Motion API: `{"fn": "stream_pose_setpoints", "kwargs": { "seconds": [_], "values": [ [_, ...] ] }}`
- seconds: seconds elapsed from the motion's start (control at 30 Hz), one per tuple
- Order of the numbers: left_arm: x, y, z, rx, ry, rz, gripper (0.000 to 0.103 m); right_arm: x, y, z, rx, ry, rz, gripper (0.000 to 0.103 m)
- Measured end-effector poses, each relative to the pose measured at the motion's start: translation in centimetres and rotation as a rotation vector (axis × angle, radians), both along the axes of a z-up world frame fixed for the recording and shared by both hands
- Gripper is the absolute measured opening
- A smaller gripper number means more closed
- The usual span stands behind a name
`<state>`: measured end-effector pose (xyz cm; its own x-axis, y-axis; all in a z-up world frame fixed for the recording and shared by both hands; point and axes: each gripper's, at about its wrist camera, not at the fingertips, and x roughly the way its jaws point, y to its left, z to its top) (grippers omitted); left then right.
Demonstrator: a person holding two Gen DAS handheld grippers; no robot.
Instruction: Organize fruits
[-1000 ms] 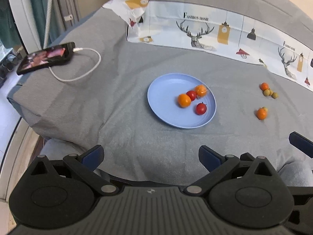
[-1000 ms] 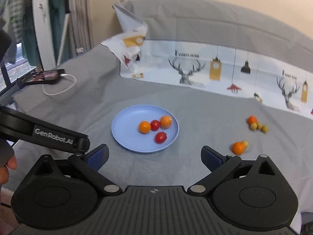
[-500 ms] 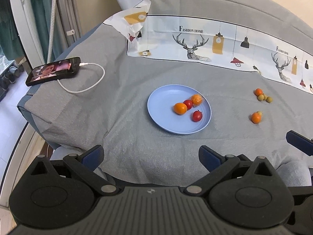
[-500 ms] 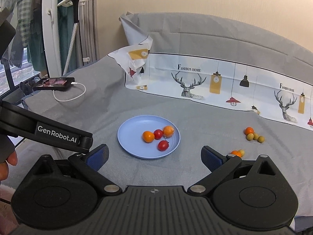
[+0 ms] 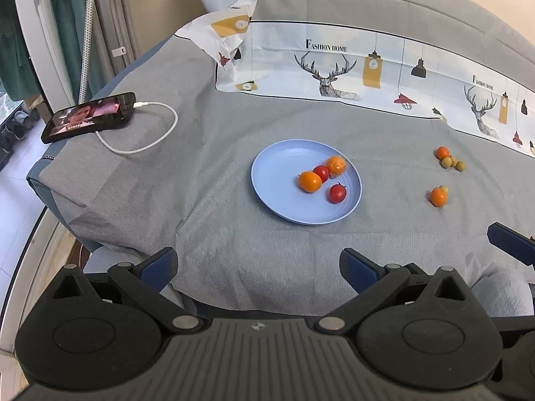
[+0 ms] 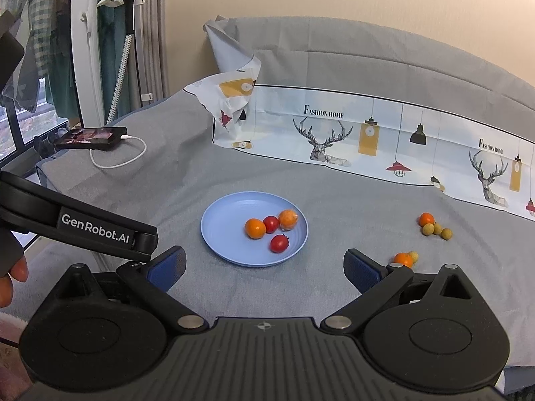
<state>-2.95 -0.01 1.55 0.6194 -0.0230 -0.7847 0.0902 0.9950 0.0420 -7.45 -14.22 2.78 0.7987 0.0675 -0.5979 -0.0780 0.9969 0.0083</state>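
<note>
A light blue plate (image 5: 277,180) (image 6: 227,230) lies on the grey cloth and holds two oranges (image 5: 310,181) (image 6: 255,228) and two red tomatoes (image 5: 337,193) (image 6: 279,243). To its right on the cloth lie a lone orange (image 5: 438,196) (image 6: 403,259) with a small yellowish fruit beside it, and farther back an orange with small yellowish fruits (image 5: 449,160) (image 6: 434,227). My left gripper (image 5: 257,269) is open and empty, well short of the plate. My right gripper (image 6: 265,269) is open and empty, just before the plate.
A phone (image 5: 88,117) (image 6: 92,137) on a white cable (image 5: 147,143) lies at the cloth's left edge. A patterned white sheet (image 5: 367,73) (image 6: 367,140) covers the back. The left gripper's arm (image 6: 77,227) crosses the right wrist view's left side.
Both grippers have pulled back and risen away from the plate, so the fruits look smaller and more of the room shows. Both stay open. No fruit has moved.
</note>
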Motion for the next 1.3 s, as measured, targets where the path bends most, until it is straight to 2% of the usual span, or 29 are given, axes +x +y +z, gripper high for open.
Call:
{"fn": "stream_pose_setpoints", "kwargs": {
  "seconds": [0.6, 0.77, 0.97, 1.17, 1.3],
  "values": [
    [1.1, -0.6, -0.9, 0.013, 0.027, -0.016, 0.103, 0.9, -0.5, -1.3, 0.02, 0.051, -0.028, 0.101],
    [2.2, -2.4, -0.8, 0.029, 0.013, -0.06, 0.103, 1.4, -1.8, -1.8, 0.021, 0.064, -0.078, 0.101],
    [5.5, -7.0, -0.7, 0.003, 0.07, -0.153, 0.103, 2.2, -7.3, -3.3, 0.049, 0.065, -0.244, 0.102],
    [10.4, -13.7, -0.9, -0.001, 0.111, -0.226, 0.103, 4.1, -16.4, -6.2, 0.105, 0.079, -0.503, 0.102],
    [14.5, -19.3, -1.8, 0.001, 0.131, -0.284, 0.103, 7.4, -22.9, -9.4, 0.121, 0.082, -0.663, 0.102]
  ]
}}
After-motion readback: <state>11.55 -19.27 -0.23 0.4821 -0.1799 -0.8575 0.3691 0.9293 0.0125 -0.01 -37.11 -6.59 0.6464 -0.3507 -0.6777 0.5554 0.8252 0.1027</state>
